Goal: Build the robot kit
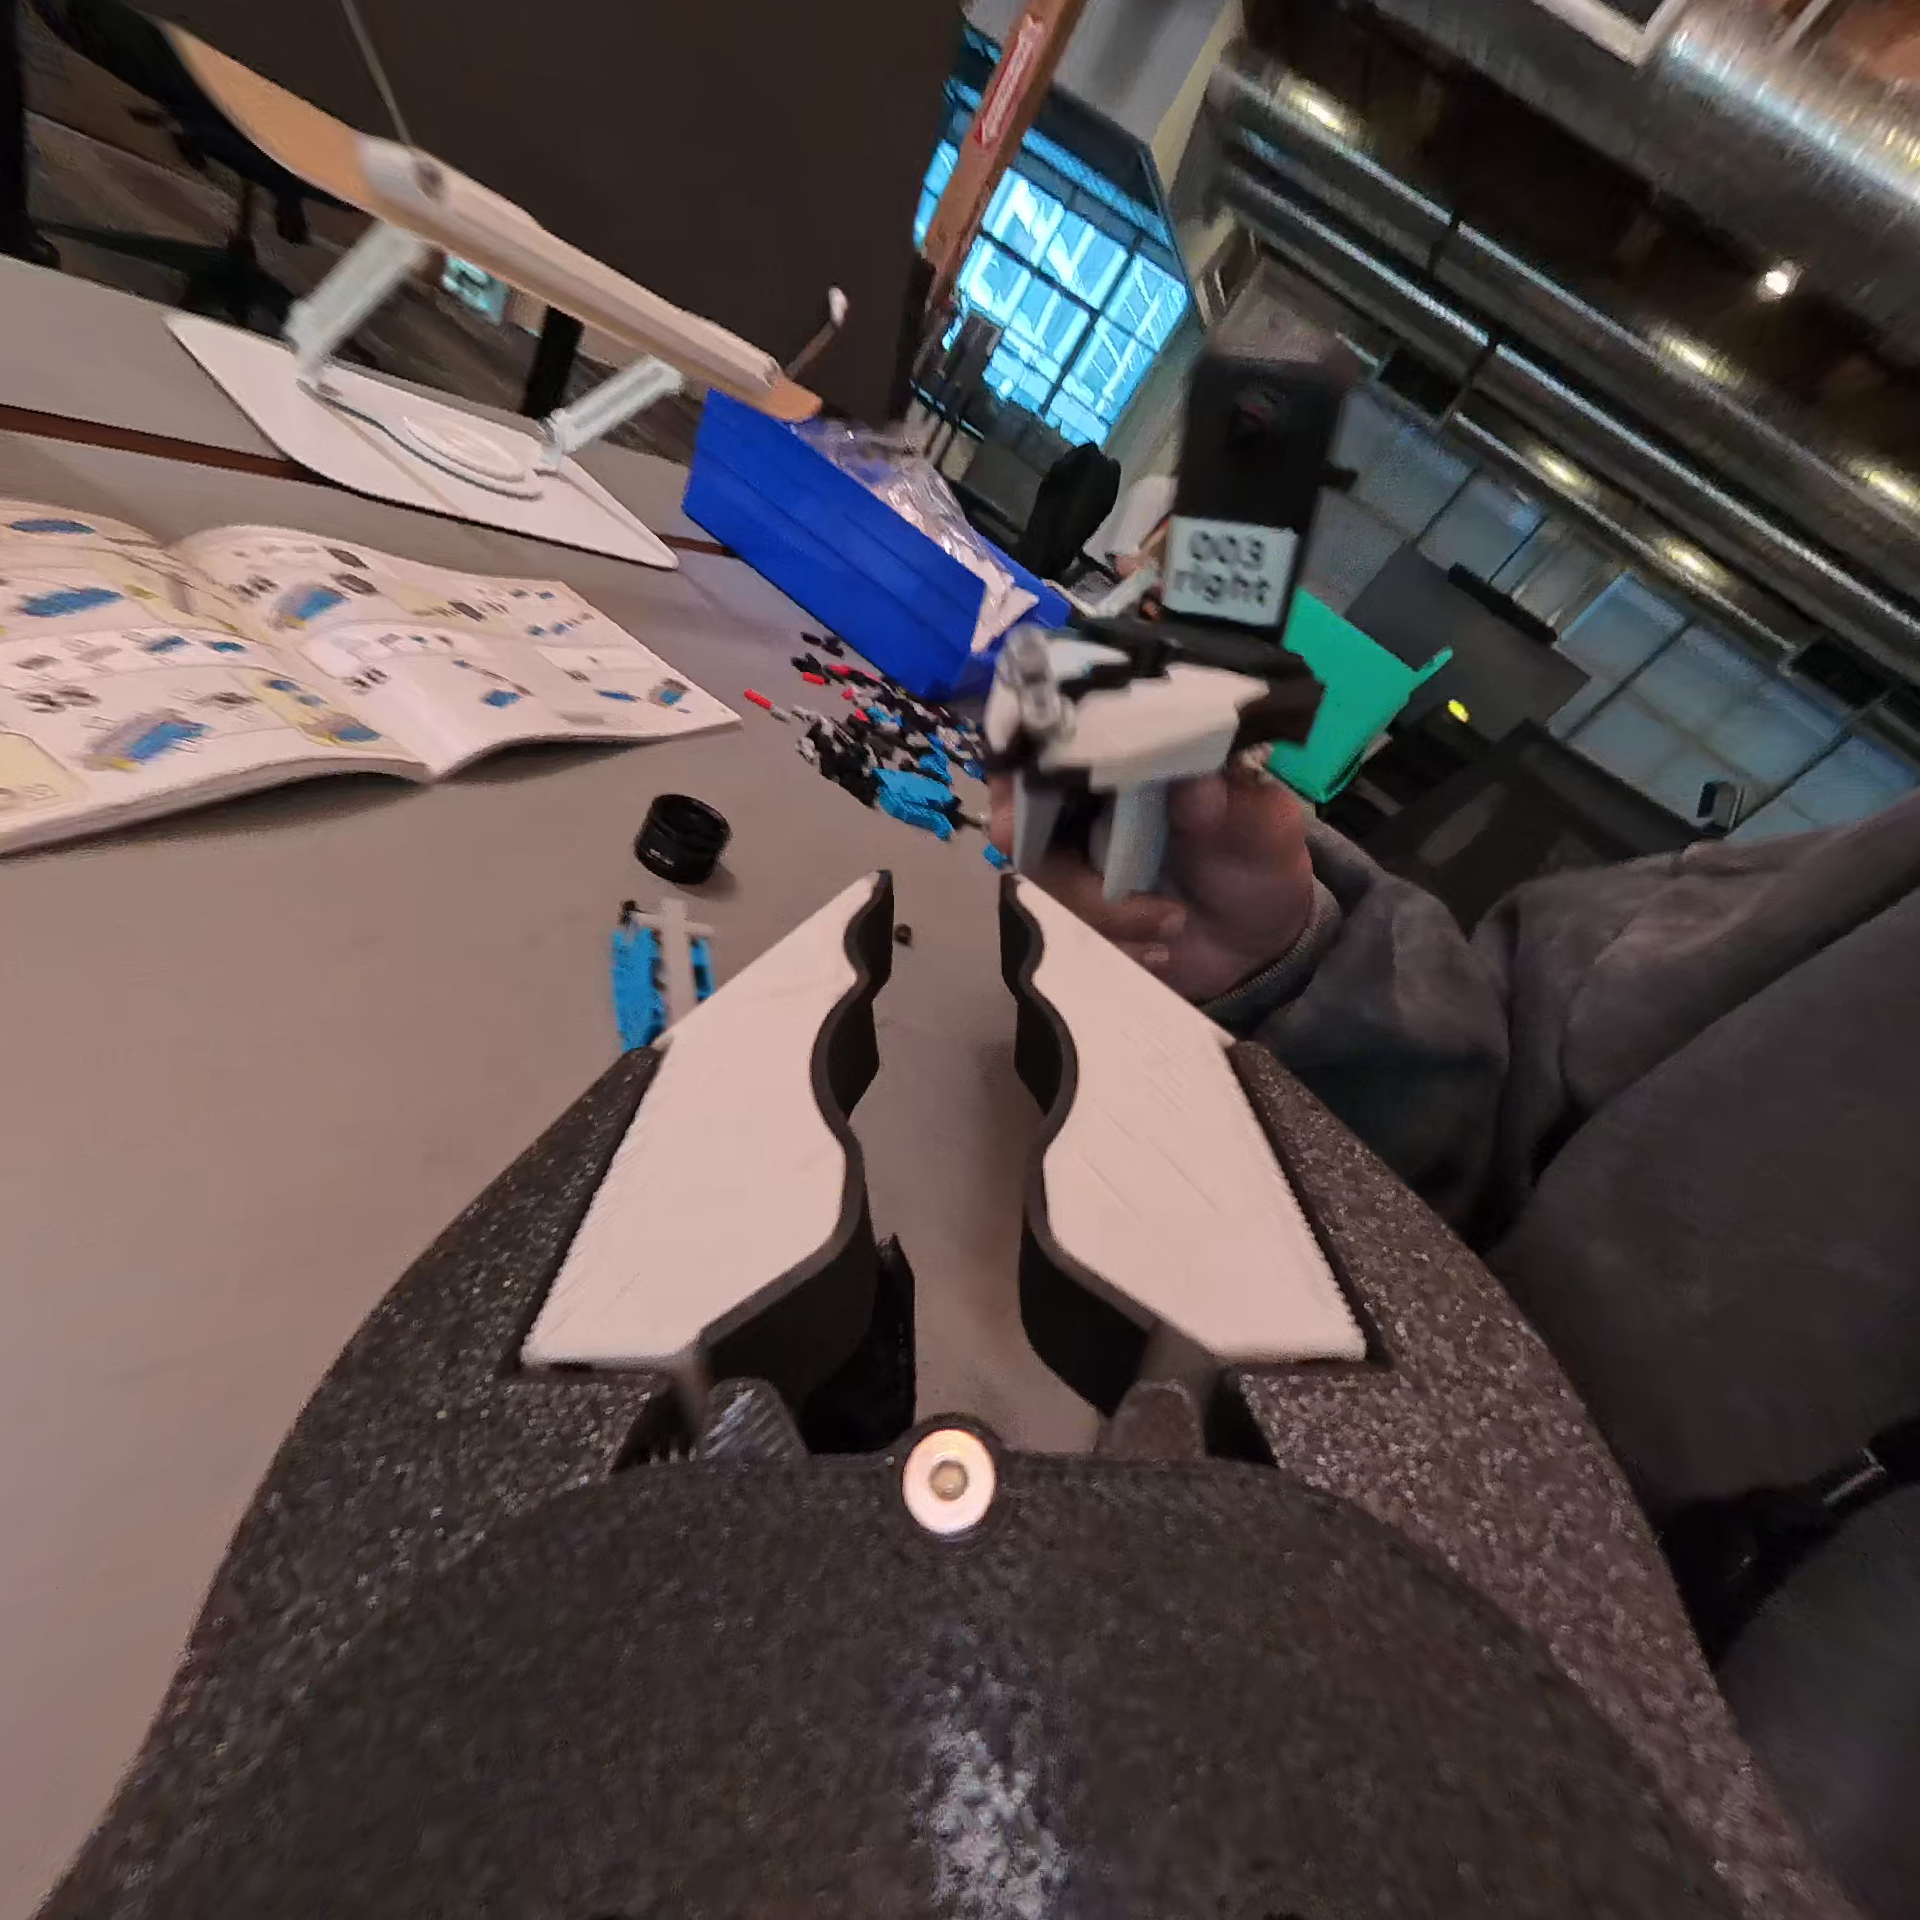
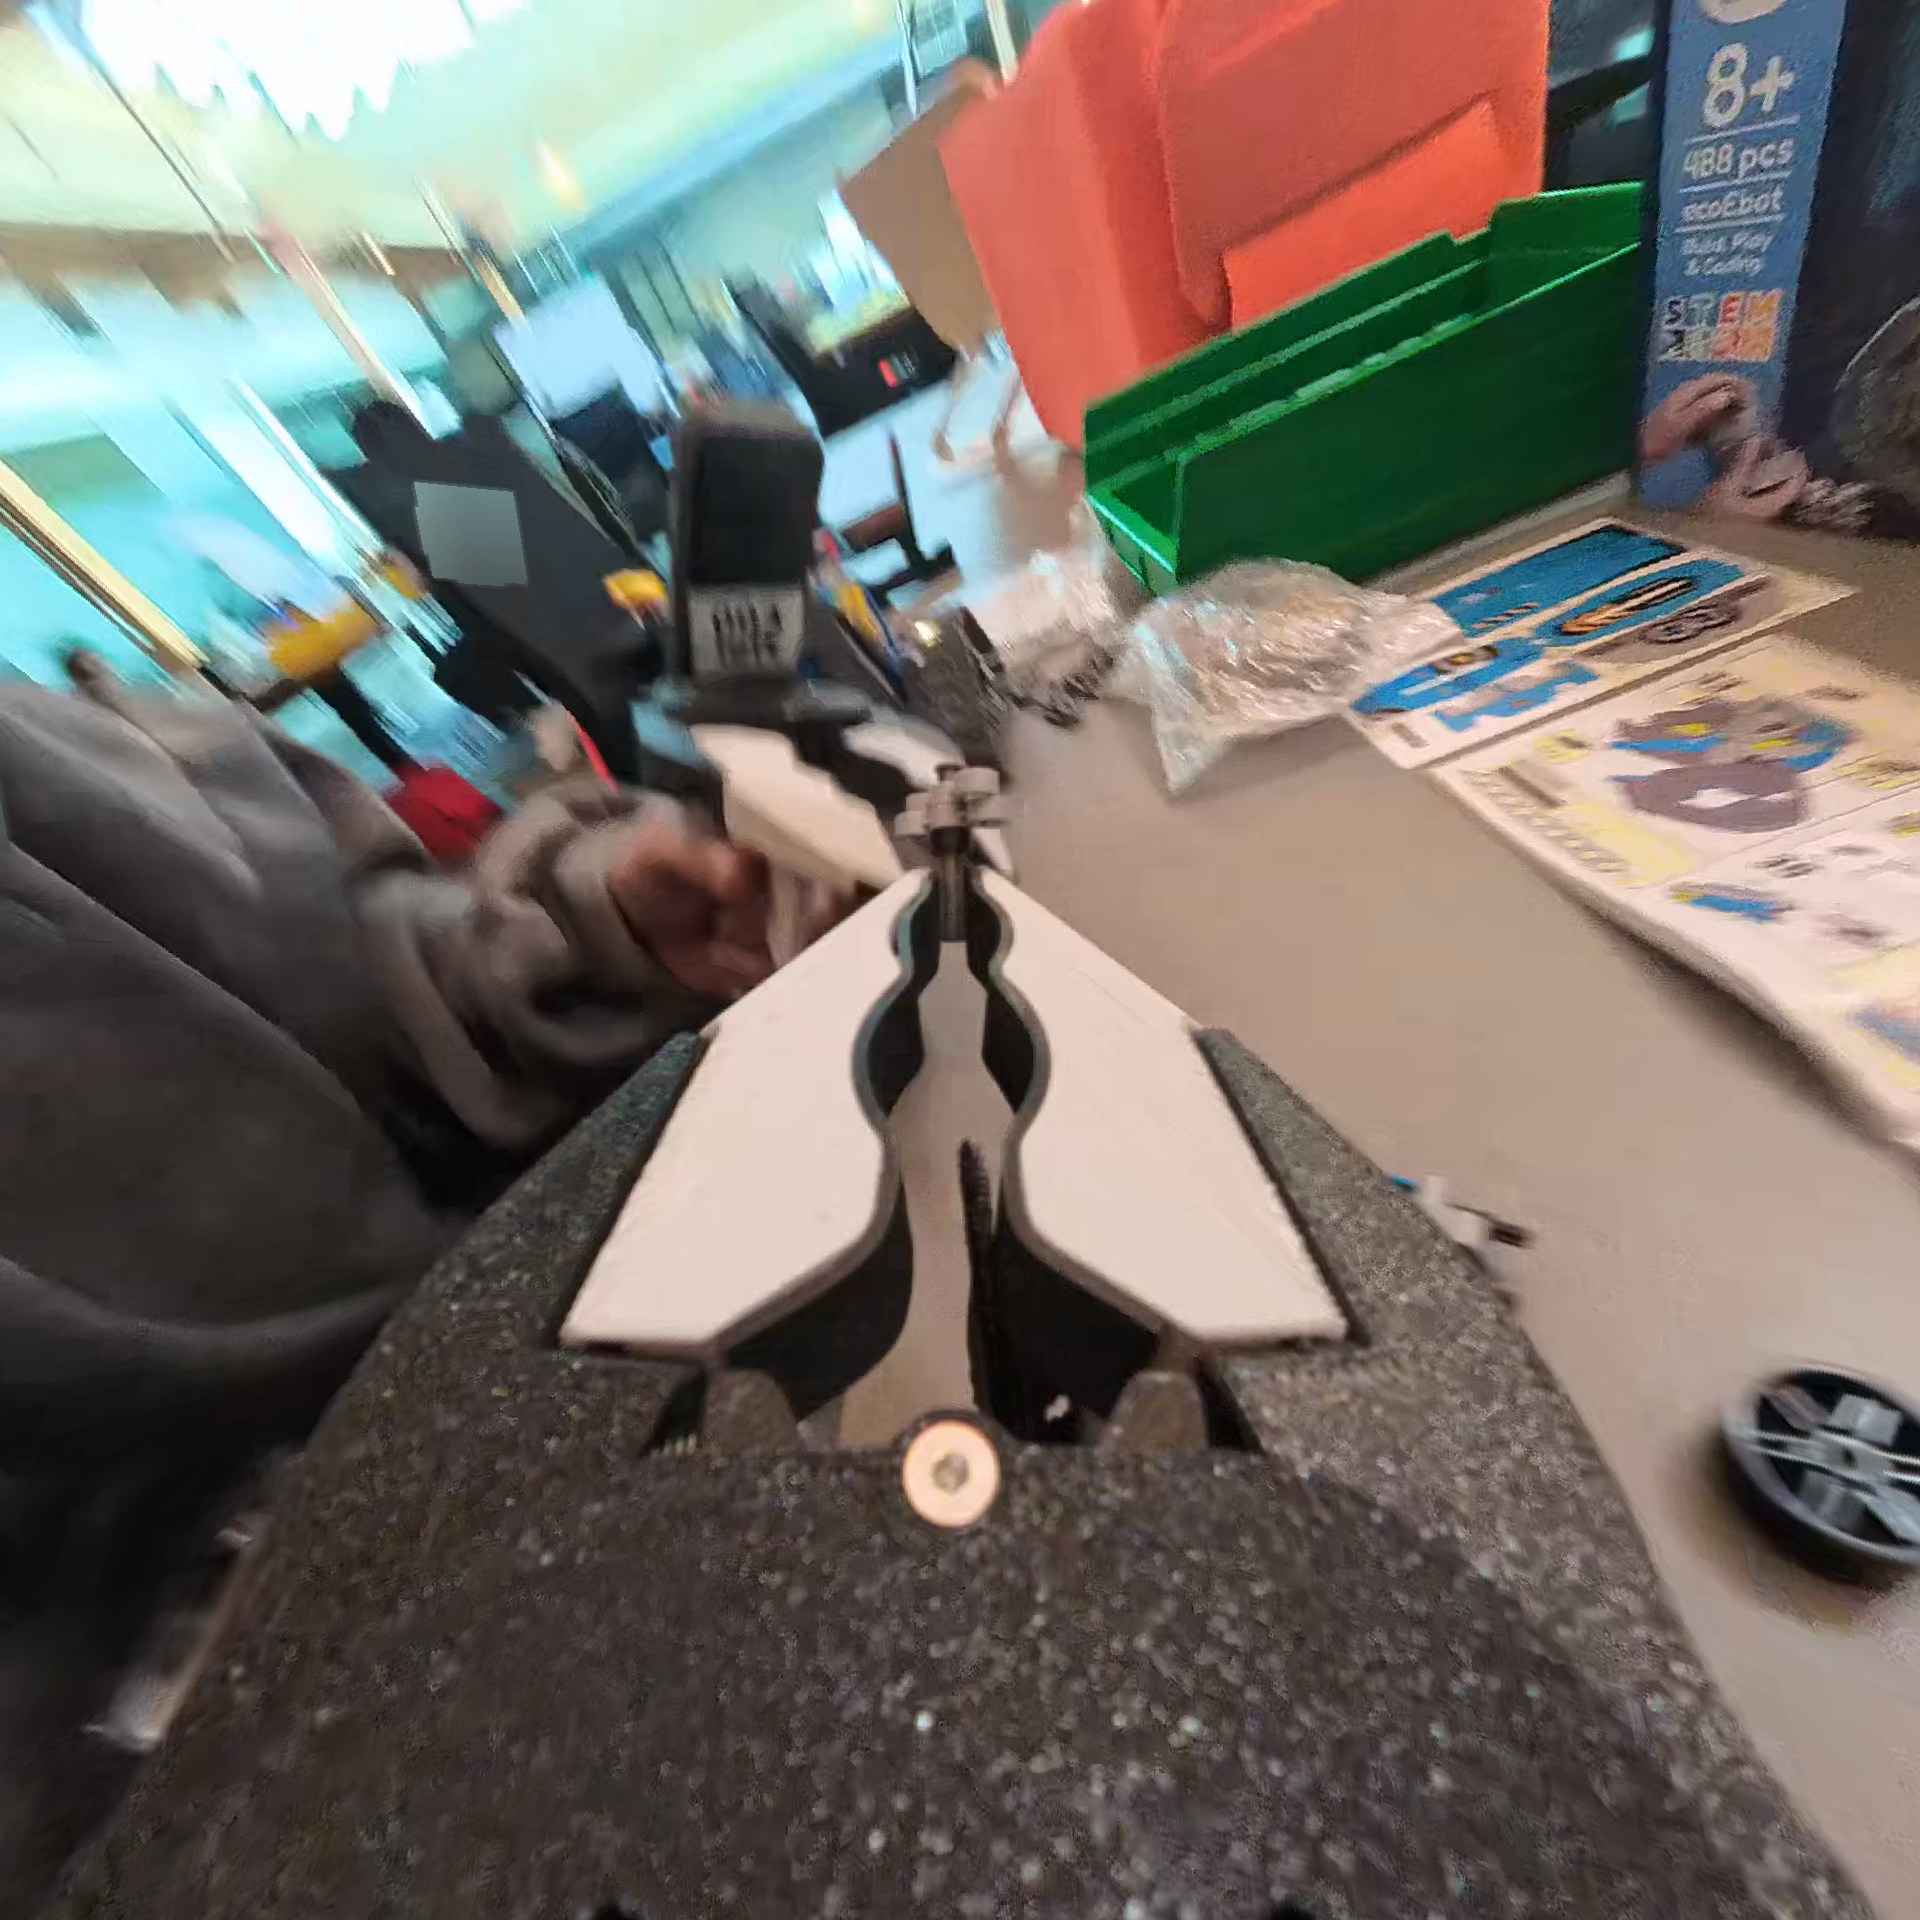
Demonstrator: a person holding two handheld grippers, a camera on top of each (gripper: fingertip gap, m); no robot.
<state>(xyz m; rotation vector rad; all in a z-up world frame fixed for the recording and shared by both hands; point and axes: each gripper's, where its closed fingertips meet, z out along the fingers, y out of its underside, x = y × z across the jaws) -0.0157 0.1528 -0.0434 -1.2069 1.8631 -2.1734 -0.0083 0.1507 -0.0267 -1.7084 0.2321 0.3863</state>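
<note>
Beside the bag-stuffed blue bin point(image 1: 831, 551), the left claw point(image 1: 945, 904) gapes empty while the right claw point(image 2: 951, 883) pinches a grey axle piece point(image 2: 948, 821).

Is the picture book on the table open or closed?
Open. The booklet lies flat on the grey table with two pages spread on either side of the middle fold, showing coloured drawings.

This looks like an open-plan workshop or lab in an industrial building: bare silver ducts point(image 1: 1714, 135) run overhead beside large gridded windows point(image 1: 1070, 312). A grey worktable point(image 1: 260, 1039) carries storage bins point(image 2: 1382, 436), an open instruction booklet point(image 1: 312, 665) and scattered small building pieces point(image 1: 883, 748).
</note>
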